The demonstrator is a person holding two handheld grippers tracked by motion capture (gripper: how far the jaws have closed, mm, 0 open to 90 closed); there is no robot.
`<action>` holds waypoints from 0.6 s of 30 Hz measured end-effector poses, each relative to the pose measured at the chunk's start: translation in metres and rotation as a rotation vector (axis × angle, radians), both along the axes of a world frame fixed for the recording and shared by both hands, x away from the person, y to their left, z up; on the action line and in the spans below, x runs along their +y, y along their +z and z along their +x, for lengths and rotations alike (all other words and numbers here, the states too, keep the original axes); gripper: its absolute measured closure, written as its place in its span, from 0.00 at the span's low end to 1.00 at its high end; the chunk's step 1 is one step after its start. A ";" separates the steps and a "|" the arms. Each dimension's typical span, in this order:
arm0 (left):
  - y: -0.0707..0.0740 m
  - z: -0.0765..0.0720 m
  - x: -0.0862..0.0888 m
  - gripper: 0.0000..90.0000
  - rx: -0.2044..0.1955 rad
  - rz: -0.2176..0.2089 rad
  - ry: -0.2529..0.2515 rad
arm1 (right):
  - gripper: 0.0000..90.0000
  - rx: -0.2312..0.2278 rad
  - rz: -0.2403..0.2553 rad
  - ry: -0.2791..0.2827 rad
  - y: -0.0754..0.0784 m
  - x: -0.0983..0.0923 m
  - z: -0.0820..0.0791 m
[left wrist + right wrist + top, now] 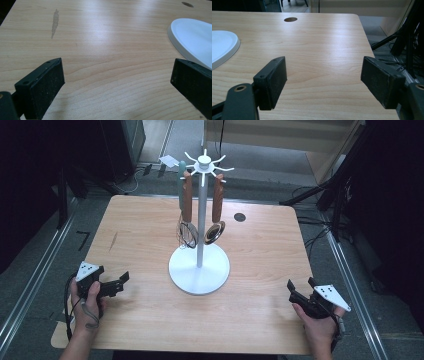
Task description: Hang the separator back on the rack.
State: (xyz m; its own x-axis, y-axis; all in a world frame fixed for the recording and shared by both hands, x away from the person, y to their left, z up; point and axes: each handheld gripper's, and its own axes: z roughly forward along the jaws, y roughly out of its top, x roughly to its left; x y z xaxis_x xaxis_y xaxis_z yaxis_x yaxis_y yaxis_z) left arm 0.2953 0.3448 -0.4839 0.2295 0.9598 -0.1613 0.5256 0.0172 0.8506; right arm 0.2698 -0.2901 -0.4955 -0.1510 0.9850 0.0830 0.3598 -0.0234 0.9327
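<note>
Grippers both gaping empty: my left gripper (121, 281) and right gripper (295, 290) rest low over the light wooden table (260, 265), flanking the white round-based utensil stand (199, 265).

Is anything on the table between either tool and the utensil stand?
Nothing visible. Bare tabletop lies between the left tool and the stand, and between the right tool and the stand. Both tools are open and hold nothing. The whisk and ladle hang on the stand's far side.
</note>
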 end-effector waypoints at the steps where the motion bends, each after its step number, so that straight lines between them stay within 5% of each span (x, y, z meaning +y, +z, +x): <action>1: 0.000 0.000 0.000 0.00 0.002 0.000 0.000 | 0.24 0.002 0.001 0.001 -0.001 0.001 0.000; 18: 0.000 0.001 0.001 0.00 0.008 0.000 -0.005 | 0.25 0.073 -0.007 0.021 -0.012 0.008 0.007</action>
